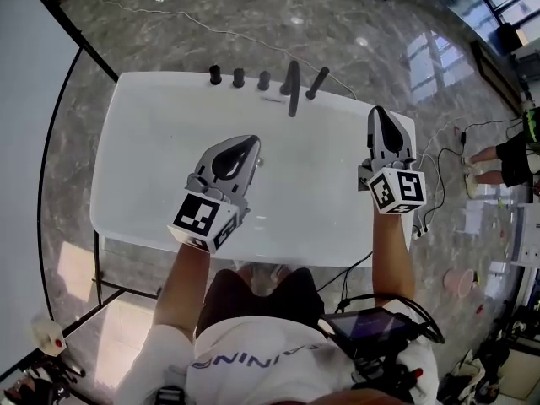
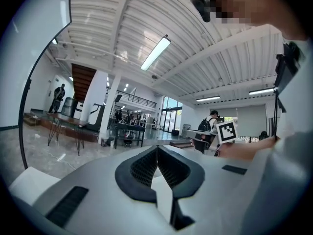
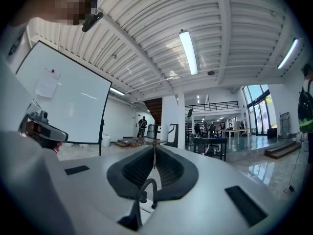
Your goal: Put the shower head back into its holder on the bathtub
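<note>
The white bathtub (image 1: 152, 218) lies below me in the head view. Along its far rim stand three black knobs (image 1: 239, 78), a black spout (image 1: 293, 89) and, at the right end, the slim black shower head (image 1: 317, 83), tilted with its foot on the rim; its holder is too small to make out. My left gripper (image 1: 253, 143) hovers high over the tub's middle, shut and empty. My right gripper (image 1: 377, 112) hovers over the tub's right end, also shut with nothing in it. In the left gripper view (image 2: 157, 148) and the right gripper view (image 3: 154, 148) the jaws meet and point level across the hall.
A white board with a black frame (image 1: 34, 99) stands left of the tub. Cables (image 1: 439, 184) run over the marble floor on the right, near a standing person (image 1: 506, 159) and a pink bucket (image 1: 460, 281). A screen device (image 1: 363, 323) hangs at my waist.
</note>
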Demonstrator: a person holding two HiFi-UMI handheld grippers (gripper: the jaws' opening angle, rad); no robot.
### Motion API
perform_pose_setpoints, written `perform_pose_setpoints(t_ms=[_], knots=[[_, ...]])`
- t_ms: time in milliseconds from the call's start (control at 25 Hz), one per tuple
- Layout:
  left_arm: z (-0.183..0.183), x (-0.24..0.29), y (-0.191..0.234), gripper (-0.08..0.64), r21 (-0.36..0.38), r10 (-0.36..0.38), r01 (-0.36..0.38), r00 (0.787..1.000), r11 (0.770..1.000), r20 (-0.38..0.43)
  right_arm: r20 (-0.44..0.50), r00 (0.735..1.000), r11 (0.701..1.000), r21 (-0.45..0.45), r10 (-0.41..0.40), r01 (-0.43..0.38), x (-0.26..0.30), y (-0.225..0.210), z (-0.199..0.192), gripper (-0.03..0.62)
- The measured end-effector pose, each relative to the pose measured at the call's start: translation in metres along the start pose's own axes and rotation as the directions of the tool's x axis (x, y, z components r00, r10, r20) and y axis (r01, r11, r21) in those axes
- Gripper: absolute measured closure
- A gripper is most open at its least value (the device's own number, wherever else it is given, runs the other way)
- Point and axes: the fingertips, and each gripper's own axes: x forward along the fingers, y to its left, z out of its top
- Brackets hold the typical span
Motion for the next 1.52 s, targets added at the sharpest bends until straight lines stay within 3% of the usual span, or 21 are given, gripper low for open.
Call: perform_pose_setpoints(t_ms=[120, 480, 600, 880, 1280, 1520], knots=[[0.017, -0.011, -0.016, 0.545, 0.036, -0.015, 0.015, 1.0, 0.999, 0.005, -0.003, 1.0, 1.0, 0.006, -0.012, 0.012, -0.041, 0.014, 0.022, 0.572], [0.04, -0.032, -0.06, 0.543, 0.051, -0.008, 0.006, 0.999, 0.999, 0.043, 0.002, 0.999, 0.998, 0.02, -0.053, 0.053, -0.135, 0.016, 0.042, 0.572], [0.039, -0.035, -0.089, 0.545, 0.046, 0.002, -0.004, 0.999, 0.999, 0.041, 0.029, 0.998, 0.998, 0.01, -0.057, 0.057, -0.163, 0.012, 0.055, 0.572], [0.028, -0.036, -0.174, 0.544, 0.048, 0.002, -0.003, 1.0, 0.999, 0.02, -0.015, 0.998, 0.998, 0.027, -0.053, 0.053, -0.226, -0.004, 0.069, 0.572], [0.03, -0.072, -0.272, 0.543, 0.078, 0.025, -0.028, 0.999, 0.997, 0.034, -0.009, 0.999, 0.998, 0.042, 0.039, -0.039, -0.309, -0.004, 0.088, 0.572], [0.046, -0.096, -0.294, 0.545, 0.078, 0.022, -0.026, 0.999, 0.997, 0.047, 0.002, 0.997, 0.996, 0.017, 0.083, -0.083, -0.334, 0.018, 0.106, 0.572]])
